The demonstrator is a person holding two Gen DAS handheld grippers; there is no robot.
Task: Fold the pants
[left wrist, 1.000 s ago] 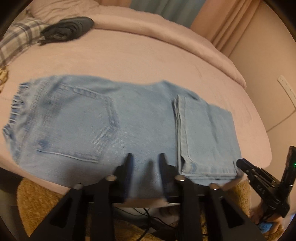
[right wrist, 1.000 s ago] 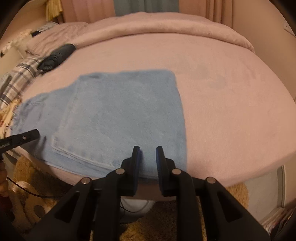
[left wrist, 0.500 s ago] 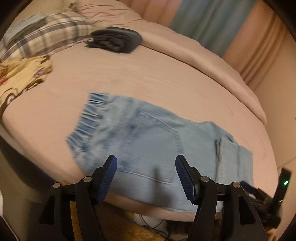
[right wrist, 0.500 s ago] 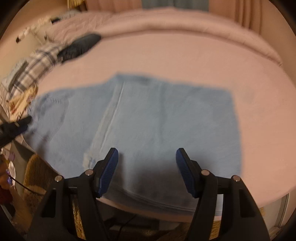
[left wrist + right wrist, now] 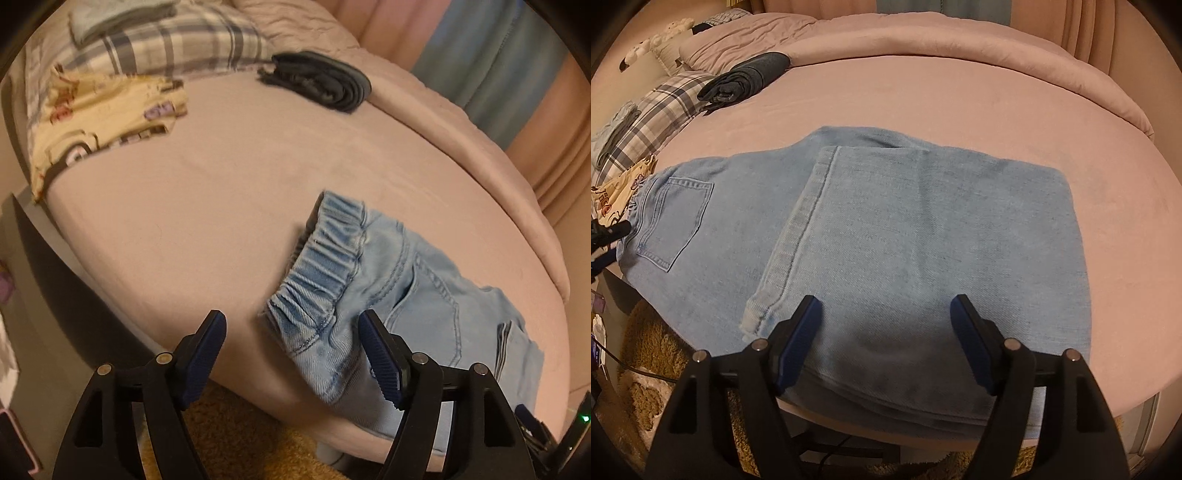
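The light-blue denim pants (image 5: 905,236) lie flat on the pink bed (image 5: 960,96) — legs folded over, elastic waistband (image 5: 325,258) gathered. No readable labels. The left gripper (image 5: 291,354) and right gripper (image 5: 886,336) are both opening, gripping nothing.

Matt light-blue denim pants (image 5: 923,236) with gathered waistband, soft matt pink bedsheet (image 5: 960,103), ribbed blue pads (image 5: 380,369) on black plastic fingers, shaggy tan rug (image 5: 653,354) lower left
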